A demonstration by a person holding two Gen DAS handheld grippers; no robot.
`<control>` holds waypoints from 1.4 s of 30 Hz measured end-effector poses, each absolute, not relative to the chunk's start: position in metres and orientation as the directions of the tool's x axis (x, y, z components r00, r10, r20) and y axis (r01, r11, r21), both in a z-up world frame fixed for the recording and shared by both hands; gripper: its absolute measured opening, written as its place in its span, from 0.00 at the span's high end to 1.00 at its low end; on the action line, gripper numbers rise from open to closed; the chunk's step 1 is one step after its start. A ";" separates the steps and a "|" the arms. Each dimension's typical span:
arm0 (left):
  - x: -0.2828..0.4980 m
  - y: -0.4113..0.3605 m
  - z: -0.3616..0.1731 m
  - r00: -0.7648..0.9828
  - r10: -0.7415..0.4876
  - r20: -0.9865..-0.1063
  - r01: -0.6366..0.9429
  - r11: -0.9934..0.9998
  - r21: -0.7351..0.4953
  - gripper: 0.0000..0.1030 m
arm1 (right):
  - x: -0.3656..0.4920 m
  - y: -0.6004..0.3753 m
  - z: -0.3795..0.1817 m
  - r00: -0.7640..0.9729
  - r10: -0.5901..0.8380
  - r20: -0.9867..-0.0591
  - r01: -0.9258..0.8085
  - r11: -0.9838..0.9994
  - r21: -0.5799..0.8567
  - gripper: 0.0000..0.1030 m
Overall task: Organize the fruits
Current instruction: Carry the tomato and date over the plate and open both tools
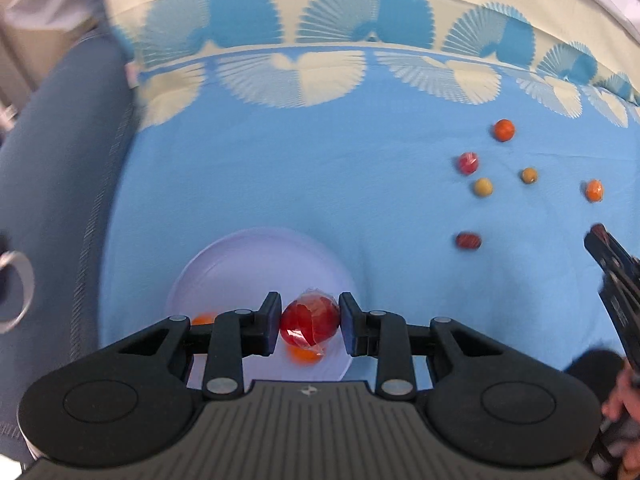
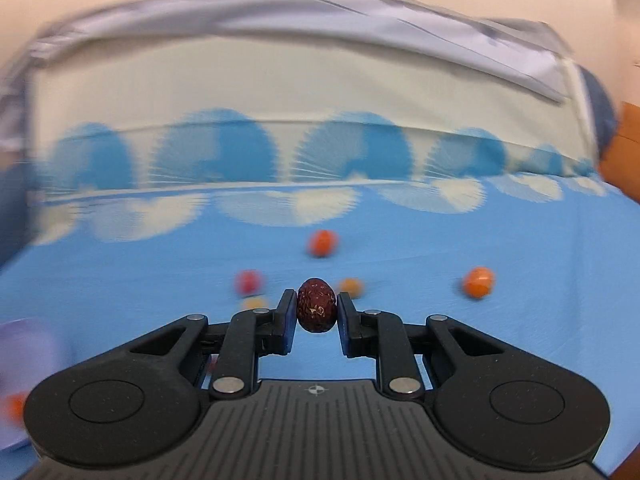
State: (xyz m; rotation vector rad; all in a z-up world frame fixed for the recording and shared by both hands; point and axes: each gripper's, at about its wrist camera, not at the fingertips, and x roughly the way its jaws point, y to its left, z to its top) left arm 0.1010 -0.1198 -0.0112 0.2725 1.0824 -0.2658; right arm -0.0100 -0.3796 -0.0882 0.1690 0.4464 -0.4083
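Note:
My left gripper (image 1: 309, 325) is shut on a red fruit in clear wrap (image 1: 310, 320), held above a white plate (image 1: 256, 264) that has two orange fruits (image 1: 304, 354) on it. My right gripper (image 2: 316, 310) is shut on a dark red wrinkled date (image 2: 316, 305), lifted over the blue cloth (image 2: 520, 340). Several small fruits lie loose on the cloth: an orange one (image 1: 503, 130), a red one (image 1: 468, 162), two yellow ones (image 1: 483, 187), another orange one (image 1: 594, 190) and a dark date (image 1: 468, 241). The right gripper's tip (image 1: 600, 240) shows at the right edge of the left wrist view.
The blue cloth (image 1: 320, 184) has a cream band with fan patterns (image 1: 296, 80) along its far side. A blue-grey cushioned seat (image 1: 60, 184) lies left of the cloth. A person's hand (image 1: 622, 404) shows at the lower right. The plate's edge (image 2: 24, 344) appears blurred at the left.

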 end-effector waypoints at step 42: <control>-0.029 0.068 0.001 0.520 -0.110 -0.847 0.121 0.991 -0.055 0.67 | -0.083 -0.154 -0.004 0.842 0.121 -0.526 -0.133 0.991 0.015 0.78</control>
